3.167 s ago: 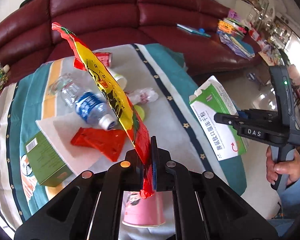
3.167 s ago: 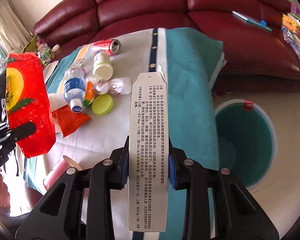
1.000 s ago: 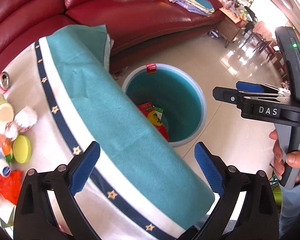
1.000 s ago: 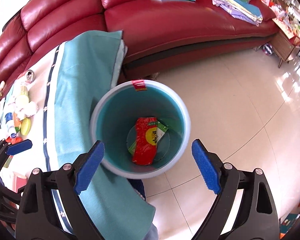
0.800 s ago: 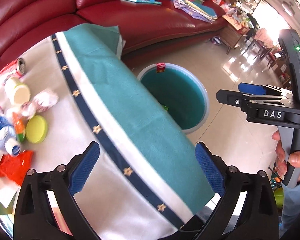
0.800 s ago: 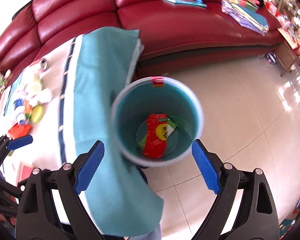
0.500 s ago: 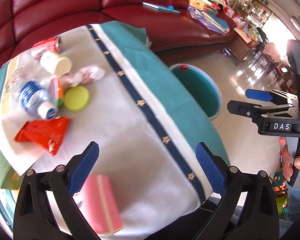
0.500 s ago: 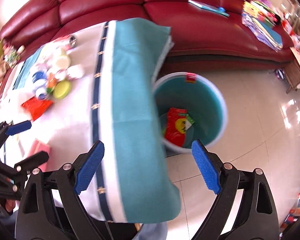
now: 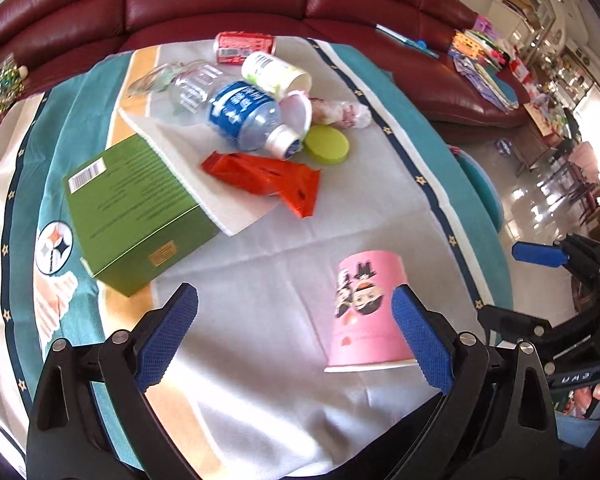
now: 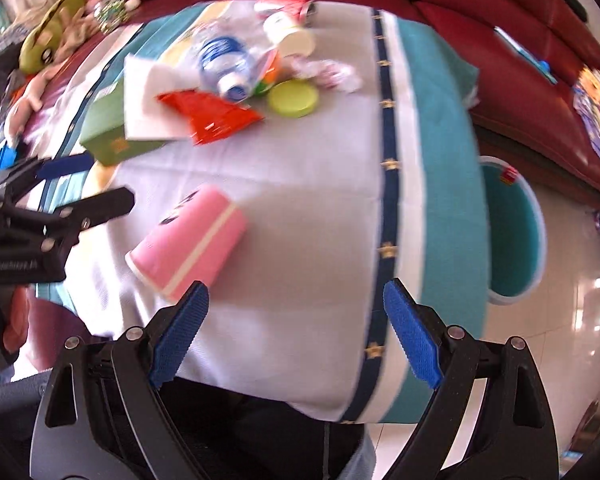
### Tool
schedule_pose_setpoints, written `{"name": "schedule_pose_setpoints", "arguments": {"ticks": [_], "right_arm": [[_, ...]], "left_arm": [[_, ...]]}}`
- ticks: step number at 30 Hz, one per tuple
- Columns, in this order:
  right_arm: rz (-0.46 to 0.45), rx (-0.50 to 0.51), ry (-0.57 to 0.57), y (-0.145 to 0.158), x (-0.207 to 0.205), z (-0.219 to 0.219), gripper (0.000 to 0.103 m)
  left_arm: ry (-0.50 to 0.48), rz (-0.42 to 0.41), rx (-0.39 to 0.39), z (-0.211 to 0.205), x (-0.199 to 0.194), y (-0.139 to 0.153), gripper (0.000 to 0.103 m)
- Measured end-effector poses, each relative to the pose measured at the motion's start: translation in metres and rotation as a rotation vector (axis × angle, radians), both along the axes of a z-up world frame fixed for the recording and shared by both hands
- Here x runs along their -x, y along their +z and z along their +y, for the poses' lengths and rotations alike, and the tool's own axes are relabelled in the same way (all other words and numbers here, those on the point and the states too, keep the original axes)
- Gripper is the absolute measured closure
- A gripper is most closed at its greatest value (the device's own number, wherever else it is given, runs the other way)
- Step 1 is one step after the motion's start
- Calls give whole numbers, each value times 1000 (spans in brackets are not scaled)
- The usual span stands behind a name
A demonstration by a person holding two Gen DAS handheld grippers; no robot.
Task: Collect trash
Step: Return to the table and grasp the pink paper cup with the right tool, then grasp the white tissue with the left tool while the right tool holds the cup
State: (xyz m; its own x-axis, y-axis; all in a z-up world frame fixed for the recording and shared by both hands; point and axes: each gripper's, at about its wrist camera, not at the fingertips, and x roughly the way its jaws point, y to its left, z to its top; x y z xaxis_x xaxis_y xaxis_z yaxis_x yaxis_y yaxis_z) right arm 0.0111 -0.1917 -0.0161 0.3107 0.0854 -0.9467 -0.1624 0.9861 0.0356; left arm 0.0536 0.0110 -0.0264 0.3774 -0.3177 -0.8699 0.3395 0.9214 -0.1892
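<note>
Pink paper cup (image 9: 367,309) lies on its side on the surface, nearest my left gripper (image 9: 296,336); both it and my right gripper (image 10: 296,338) gape wide, empty. Next: straddle the cup, then close.

Pink paper cup (image 9: 367,309): laid on its side, nearest on the desk.
Red wrapper (image 9: 265,176): flattened, beside a water bottle (image 9: 236,114).
Bin (image 10: 515,236): stood on the floor.

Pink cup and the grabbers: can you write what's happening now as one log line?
left gripper: open, empty | right gripper: open, empty | pink cup: lying on table | bin: on floor
</note>
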Motion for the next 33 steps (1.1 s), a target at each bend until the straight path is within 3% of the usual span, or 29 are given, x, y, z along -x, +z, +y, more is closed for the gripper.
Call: {"name": "schedule_pose_setpoints", "arguments": {"ticks": [5,11,18,19,21,23,25,30,33], "right_arm": [[29,14,79,-17,7,38,18],[35,25,92,-27,10,55,18],[-54,134,96,-31,3,67,21],[-71,147,103,-32,1,67,24],[-104,165,108,-31,-2,67,44],[-113,161,108,-31,-8,63,78],[-120,154,108,-32,-14,59,95],[-132,99,71,-25,-32,39,100],[-135,75,40,-20,-44,26,100]], "left_arm": [[75,29,22,35,6,-12,5],[114,40,39,53,10,-19,6],[136,34,60,49,5,-15,5],[141,30,62,49,3,-13,6],[152,16,63,50,-2,-8,6],[155,4,60,49,-8,-3,6],[157,-8,55,48,-15,2,6],[177,-59,22,45,-35,17,6],[179,-64,-8,41,-52,19,19]]}}
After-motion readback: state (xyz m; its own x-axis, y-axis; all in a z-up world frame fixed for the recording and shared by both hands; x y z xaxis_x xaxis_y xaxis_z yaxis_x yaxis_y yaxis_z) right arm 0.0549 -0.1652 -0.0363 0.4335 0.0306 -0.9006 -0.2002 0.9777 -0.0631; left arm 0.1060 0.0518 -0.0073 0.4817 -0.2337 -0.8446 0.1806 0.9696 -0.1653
